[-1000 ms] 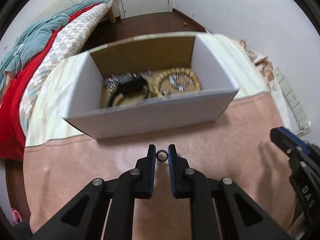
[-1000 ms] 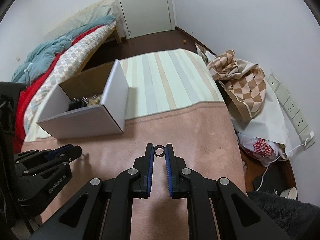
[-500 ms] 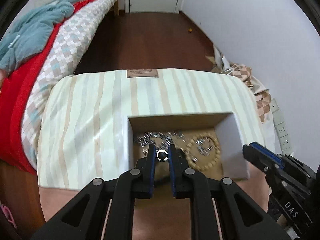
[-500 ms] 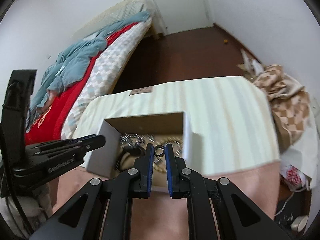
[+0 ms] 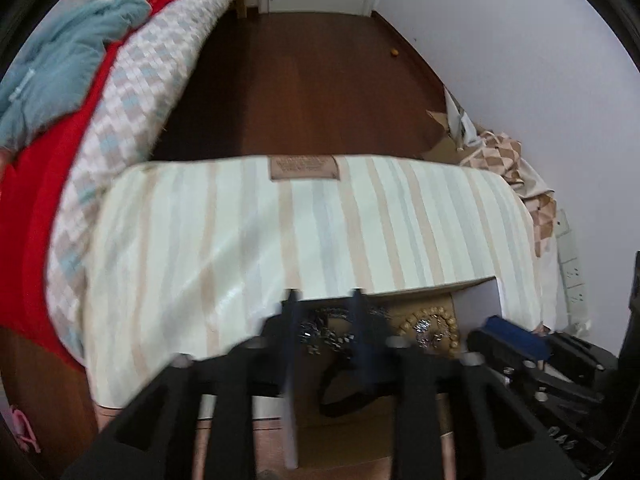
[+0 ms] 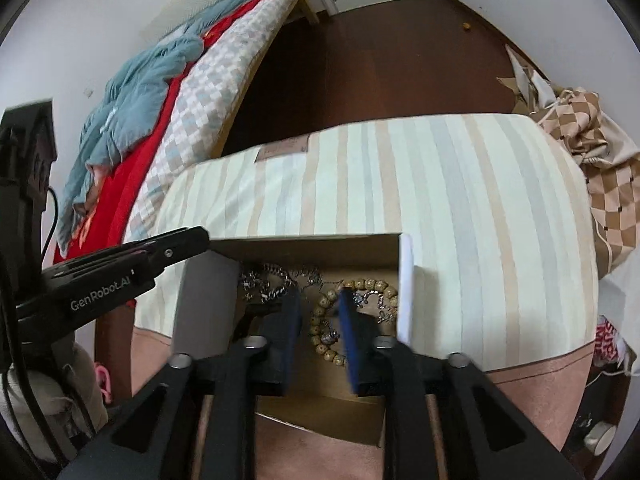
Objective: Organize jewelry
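Both my tongs hang over the open cardboard box with white outer walls (image 6: 204, 300), which sits on the striped cream-and-beige cloth (image 6: 460, 208) at the edge of the pink-brown suede-like cover (image 6: 540, 384). The biggest risk, as I judge it, is the box itself: my right gripper (image 6: 320, 312) points steeply down into it, and the right wall (image 6: 406, 288) stands just beside its blue-padded finger (image 6: 352, 332). A careless pull-out sideways could catch that wall and tip or drag the box, spilling what is already sorted.

Next comes my left gripper (image 5: 326, 316), also above the box interior, with the right tool's black body (image 5: 532, 364) close at its side. If I lift both at once along crossing paths, they could knock together.

Both pairs of jaws are opening, and I see nothing between either pair; the pads are blurred, so a very small piece clinging to one could go unnoticed and get carried back out.

Inside, the wooden bead bracelet (image 6: 360, 286) lies coiled with a silver chain (image 6: 272, 280) heaped beside it and a dark band (image 5: 340, 392) nearer me. Anything small let go here could lodge under or inside those loops, and the chain links look apt to snag it.
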Motion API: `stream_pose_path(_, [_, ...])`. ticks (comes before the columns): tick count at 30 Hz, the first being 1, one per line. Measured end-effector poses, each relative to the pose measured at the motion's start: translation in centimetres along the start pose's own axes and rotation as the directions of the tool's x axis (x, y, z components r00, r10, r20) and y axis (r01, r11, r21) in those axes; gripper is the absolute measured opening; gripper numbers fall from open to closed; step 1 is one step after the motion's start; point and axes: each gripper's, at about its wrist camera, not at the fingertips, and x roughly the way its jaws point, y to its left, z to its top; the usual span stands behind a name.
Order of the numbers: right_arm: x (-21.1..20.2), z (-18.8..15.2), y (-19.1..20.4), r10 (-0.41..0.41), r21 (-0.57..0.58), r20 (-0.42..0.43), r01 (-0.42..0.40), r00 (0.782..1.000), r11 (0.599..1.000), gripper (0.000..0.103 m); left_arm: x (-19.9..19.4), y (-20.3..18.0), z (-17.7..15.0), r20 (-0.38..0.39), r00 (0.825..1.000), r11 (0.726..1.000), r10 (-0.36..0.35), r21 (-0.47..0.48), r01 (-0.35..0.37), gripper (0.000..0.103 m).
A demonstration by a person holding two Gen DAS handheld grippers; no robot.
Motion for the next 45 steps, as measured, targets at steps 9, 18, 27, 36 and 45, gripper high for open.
stream_pose_path(9, [-4.1, -0.8, 0.4, -0.119, -0.017, 0.044, 0.119, 0.992, 0.993, 0.063, -3.7, 1.5, -2.7, 0.085, 0.988, 0.991, 0.126, -0.05, -0.122, 0.093])
stream_pose_path(18, [-6.2, -4.2, 1.6, -0.324, -0.073, 0.039, 0.326, 0.945, 0.942, 0.101, -5.8, 0.8, -7.7, 0.086, 0.975, 0.978, 0.204, -0.064, -0.199, 0.1])
stream_pose_path(27, [-12.3, -7.8, 3.9, -0.377, -0.071, 0.101, 0.384, 0.921, 0.92, 0.102, -12.4, -1.2, -11.0, 0.156, 0.969, 0.981, 0.189, -0.079, -0.179, 0.1])
stream_pose_path(36, [-21.4, -11.3, 7.1, -0.364, -0.077, 0.211, 0.387, 0.907, 0.919, 0.102, -21.0, -2.8, -14.8, 0.255, 0.949, 0.981, 0.185, -0.102, -0.164, 0.1])
stream_pose_path(45, [-30.2, -14.6, 10.9, -0.329, -0.094, 0.328, 0.377, 0.886, 0.922, 0.102, -28.3, -3.7, -17.6, 0.318, 0.93, 0.981, 0.186, -0.105, -0.16, 0.1])
